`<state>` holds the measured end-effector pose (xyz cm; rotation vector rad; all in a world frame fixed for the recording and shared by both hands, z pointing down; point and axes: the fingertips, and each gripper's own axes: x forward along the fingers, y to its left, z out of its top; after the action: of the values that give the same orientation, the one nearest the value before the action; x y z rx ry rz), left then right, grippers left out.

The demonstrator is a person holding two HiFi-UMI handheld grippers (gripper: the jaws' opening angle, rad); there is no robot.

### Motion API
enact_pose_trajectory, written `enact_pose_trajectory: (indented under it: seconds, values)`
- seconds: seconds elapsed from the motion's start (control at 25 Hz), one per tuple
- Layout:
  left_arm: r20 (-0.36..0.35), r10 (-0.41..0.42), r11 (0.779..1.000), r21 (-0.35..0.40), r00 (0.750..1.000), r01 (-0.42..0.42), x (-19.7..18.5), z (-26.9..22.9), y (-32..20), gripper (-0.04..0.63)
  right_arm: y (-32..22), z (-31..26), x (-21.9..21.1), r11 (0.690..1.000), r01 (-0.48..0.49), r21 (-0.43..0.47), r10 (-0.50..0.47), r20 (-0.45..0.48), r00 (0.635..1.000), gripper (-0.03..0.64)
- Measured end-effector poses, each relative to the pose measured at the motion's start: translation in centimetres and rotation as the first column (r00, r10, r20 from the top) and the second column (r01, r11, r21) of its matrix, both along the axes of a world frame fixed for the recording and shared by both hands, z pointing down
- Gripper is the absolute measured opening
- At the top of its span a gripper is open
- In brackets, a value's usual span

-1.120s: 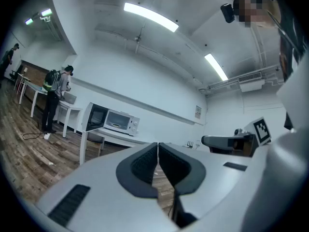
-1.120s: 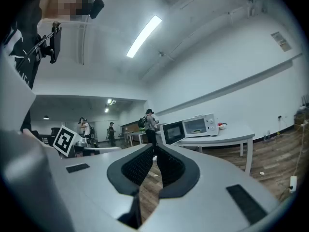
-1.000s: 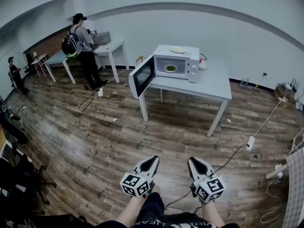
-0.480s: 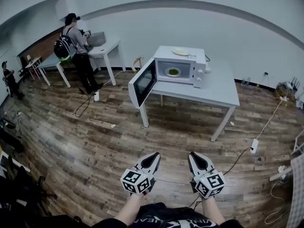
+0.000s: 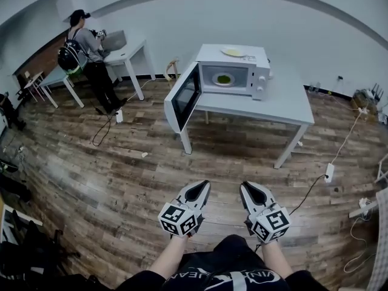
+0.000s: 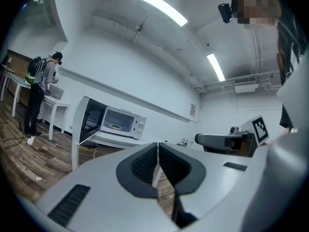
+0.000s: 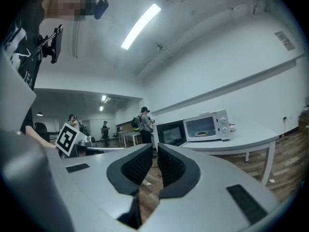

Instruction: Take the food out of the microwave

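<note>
While both grippers are held level above the brown wood-plank floor (image 5: 121, 162), well apart from the table, the green food on a pale plate (image 5: 224, 78) is seen inside the white microwave oven (image 5: 260, 71). The oven's dark-windowed door (image 5: 185, 96) is swung fully open to the left and overhangs the edge of the light grey table (image 5: 285, 105).

The left gripper (image 5: 203, 187) is pressed together, with nothing between its jaws. The right gripper (image 5: 249, 187) is likewise closed and empty; only a thin slit is seen.

A yellowish flat plate (image 5: 233, 51) is noted on top of the oven. A white power strip (image 5: 329, 172) with a black cable (image 5: 303, 196) lies on the floor at the right. A person with a black backpack (image 5: 82, 50) stands at a second table, far left.
</note>
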<state>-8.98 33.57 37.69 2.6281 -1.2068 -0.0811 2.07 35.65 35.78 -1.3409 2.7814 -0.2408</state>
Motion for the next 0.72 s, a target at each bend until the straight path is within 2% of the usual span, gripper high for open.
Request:
enact_pose_trajectory:
  seconds: [0.32,0.72]
  values:
    - [-0.014,0.007,1.000,-0.009,1.000,-0.008,-0.7,-0.1,-2.9,0.015,-3.5,1.0,-0.2,0.999,-0.023,-0.045,0.023,0.005,1.000,0.051]
    - [-0.006,0.000,1.000,-0.013,1.000,0.000,-0.6,-0.1,-10.3,0.015,-11.3,0.9,-0.8,0.999,0.001,-0.040,0.000,0.009,1.000,0.051]
